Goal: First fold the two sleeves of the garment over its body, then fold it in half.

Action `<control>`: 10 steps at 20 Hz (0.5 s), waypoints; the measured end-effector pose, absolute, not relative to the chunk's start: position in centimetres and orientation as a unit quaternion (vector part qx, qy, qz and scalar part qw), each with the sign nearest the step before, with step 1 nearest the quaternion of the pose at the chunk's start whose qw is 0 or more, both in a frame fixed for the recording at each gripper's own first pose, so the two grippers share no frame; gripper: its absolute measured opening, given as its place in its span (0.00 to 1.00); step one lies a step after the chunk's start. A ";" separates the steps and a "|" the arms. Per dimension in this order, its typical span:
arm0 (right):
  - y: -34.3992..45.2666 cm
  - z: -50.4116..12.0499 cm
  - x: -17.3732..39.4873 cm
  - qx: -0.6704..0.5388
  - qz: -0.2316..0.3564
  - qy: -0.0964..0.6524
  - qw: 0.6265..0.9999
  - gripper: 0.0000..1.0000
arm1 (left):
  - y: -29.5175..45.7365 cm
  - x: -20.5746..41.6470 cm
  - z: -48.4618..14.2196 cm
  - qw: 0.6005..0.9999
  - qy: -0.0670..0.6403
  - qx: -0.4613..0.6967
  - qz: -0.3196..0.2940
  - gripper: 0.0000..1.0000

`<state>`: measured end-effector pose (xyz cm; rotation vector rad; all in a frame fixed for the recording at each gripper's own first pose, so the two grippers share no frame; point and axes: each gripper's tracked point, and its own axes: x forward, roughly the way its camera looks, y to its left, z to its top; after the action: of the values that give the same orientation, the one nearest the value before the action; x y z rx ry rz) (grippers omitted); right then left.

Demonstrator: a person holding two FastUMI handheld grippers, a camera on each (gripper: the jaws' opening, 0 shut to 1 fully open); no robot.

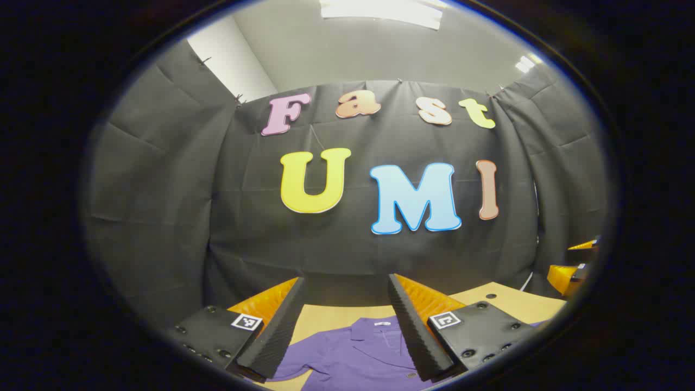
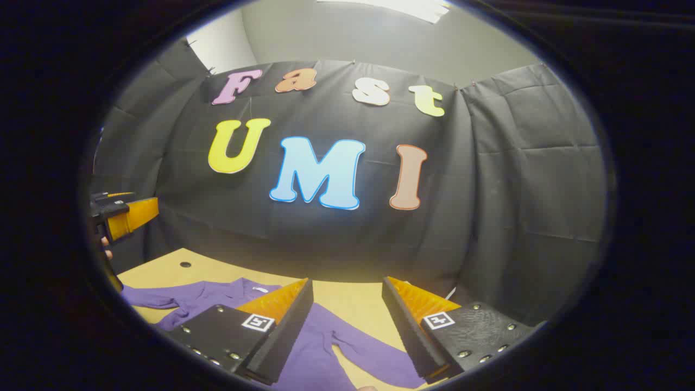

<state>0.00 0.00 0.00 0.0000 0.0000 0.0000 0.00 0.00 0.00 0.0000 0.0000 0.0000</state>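
Garment (image 1: 353, 358) lies flat on the table (image 1: 510, 301), a purple shirt with its collar (image 1: 374, 331) toward the black cloth wall (image 1: 347, 250) and its front facing up. In the left gripper view the collar and the placket sit between the fingers of the left claw (image 1: 347, 326), which hovers above the cloth with its fingers spread wide, touching nothing. A white tag shows inside the neck.

In the right gripper view the right claw (image 2: 345, 326) also hangs over the shirt with its fingers well apart and nothing between them but bare table and purple fabric below. One sleeve (image 2: 374, 355) stretches out sideways under that claw, running toward the lower right of the view (it is not folded over the body). The other sleeve (image 2: 149, 298) reaches out to the left, also flat on the table and unfolded.

At the left edge of the right gripper view the left claw appears again, farther off and raised above the table, with part of a hand (image 2: 106, 252) behind it. At the right edge of the left gripper view the right claw shows likewise, partly cut off.

A small dark hole (image 2: 185, 264) marks the table near the far sleeve.
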 end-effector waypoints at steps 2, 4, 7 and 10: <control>-0.1 -0.3 -0.4 -0.005 -0.001 0.004 1.000 0.84 | -0.1 -0.3 -0.2 1.000 0.002 0.003 -0.002 0.94; -0.1 -0.5 -0.8 0.001 0.000 0.011 1.000 0.84 | -0.2 -0.5 -0.4 1.000 0.004 0.006 -0.007 0.94; -0.3 -1.3 -0.9 0.011 -0.004 0.024 1.000 0.84 | -0.2 -0.6 -0.6 1.000 0.007 0.006 -0.011 0.98; -0.9 -1.9 -1.2 0.016 -0.012 0.036 0.999 0.84 | -0.3 -0.7 -1.1 1.000 0.013 0.007 -0.013 0.94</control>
<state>-1.24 -0.95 -1.85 0.0325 0.0724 -0.0245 -0.66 -0.28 -1.06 0.0140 0.0250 -0.0267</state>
